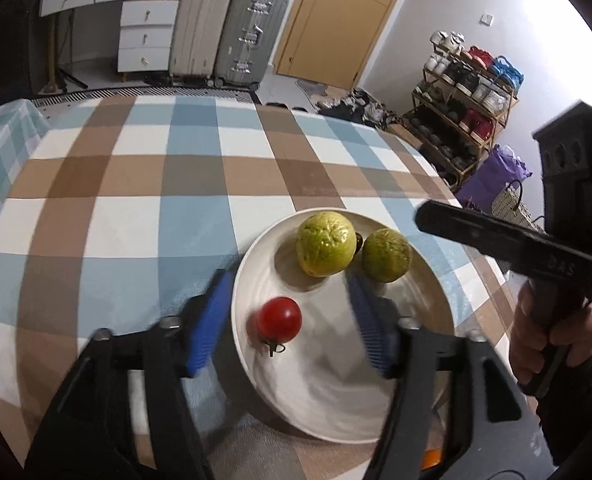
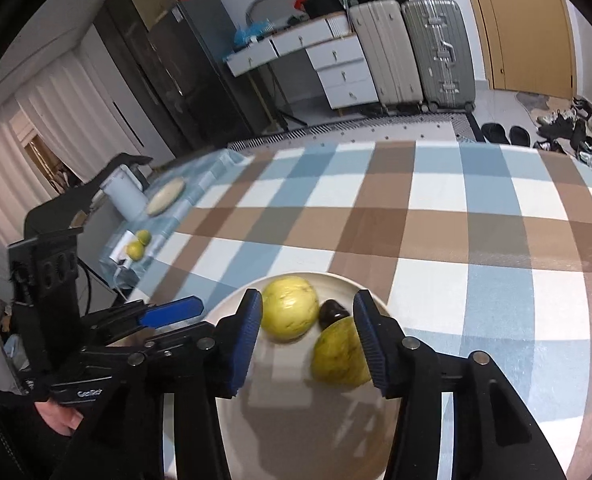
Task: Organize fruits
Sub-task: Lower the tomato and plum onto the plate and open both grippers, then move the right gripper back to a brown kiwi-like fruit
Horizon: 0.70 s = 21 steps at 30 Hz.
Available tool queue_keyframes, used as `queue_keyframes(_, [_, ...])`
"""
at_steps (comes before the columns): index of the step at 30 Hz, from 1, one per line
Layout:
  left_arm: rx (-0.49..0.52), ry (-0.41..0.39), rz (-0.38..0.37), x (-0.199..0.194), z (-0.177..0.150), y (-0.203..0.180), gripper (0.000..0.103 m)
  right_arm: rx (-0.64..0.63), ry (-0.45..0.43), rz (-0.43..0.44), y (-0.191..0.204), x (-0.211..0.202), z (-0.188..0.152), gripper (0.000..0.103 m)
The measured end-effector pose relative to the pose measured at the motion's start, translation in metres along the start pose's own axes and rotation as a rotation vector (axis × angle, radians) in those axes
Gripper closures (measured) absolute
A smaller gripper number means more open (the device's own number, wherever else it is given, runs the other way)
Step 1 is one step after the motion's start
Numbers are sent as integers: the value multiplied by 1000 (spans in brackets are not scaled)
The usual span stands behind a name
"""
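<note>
White plate (image 1: 436, 280): 2 green fruits (image 1: 326, 244), 1 tomato (image 1: 279, 319), dark fruit (image 2: 333, 311).

Ahead of your grippers, past the checked tablecloth (image 1: 144, 184), two suitcases (image 1: 228, 28) stand between a white drawer unit (image 1: 148, 36) and a wooden door (image 1: 348, 16). Right of them you have a shoe rack (image 1: 468, 92) against the white wall.
</note>
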State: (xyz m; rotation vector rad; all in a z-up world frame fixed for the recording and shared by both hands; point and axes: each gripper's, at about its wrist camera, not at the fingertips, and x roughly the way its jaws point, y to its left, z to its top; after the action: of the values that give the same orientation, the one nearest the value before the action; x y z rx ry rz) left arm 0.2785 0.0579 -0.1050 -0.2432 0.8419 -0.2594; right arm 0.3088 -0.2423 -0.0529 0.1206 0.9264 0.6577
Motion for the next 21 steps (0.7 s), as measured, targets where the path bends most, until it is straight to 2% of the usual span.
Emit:
queue_keyframes(2, [1,-24,15,-13,-1,-3,30,-6,-23,-2,7,-14,-5,52])
queue_keyframes(4, [5,-39,25,-25,-2,-7,28,0,-46,6,12,-27,-10,44])
queue_keyframes(5, [6,-44,28,-31,-3,-10,25,4,-60,17,14,-35,-12,36])
queue_keyframes(10, [29,-79,57,-64,-12,-24,21,-16,-158,39,35,-80,-30,20])
queue_keyframes(11, [33,-86,65,-70,-14,-27,21,-22,-175,39,39,-88,-35,14])
queue_keyframes(17, [49,-119,84,-107,-32,-45,14,-44,-224,26,61,-123,-63,7])
queue_keyframes(20, [53,-143,103,-127,-45,-53,2,-53,-246,20,70,-138,-80,4])
queue_keyframes(21, [52,-152,104,-133,-48,-54,1,-55,-256,18,73,-143,-86,3])
